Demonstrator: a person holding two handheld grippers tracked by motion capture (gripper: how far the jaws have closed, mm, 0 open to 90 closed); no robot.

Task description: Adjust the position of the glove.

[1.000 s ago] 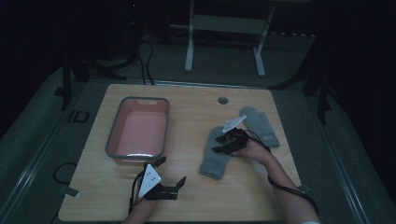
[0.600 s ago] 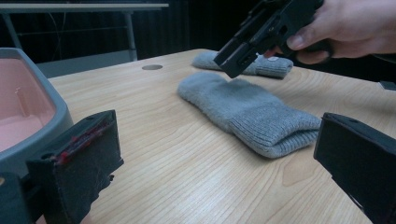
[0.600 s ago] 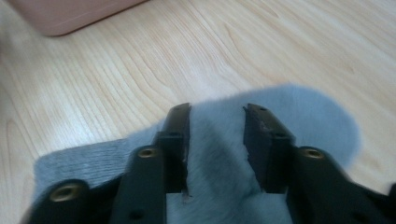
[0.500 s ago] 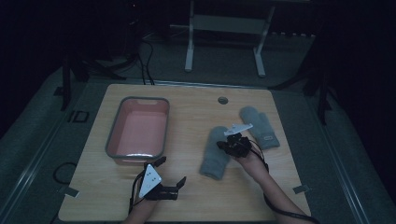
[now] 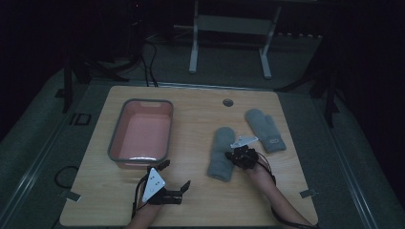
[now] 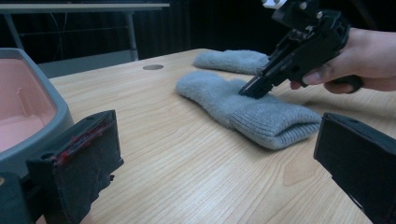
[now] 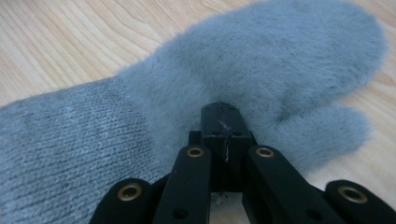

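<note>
High view down over the table (image 5: 200, 200); both tool views low and close, sharing the grey mitten (image 6: 243, 105).

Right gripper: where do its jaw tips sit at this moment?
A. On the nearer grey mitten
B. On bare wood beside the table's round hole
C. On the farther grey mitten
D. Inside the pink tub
A: the right gripper, jaws together, presses its tips into the fleece of the nearer grey mitten, apart from the farther mitten and the pink tub.
</note>
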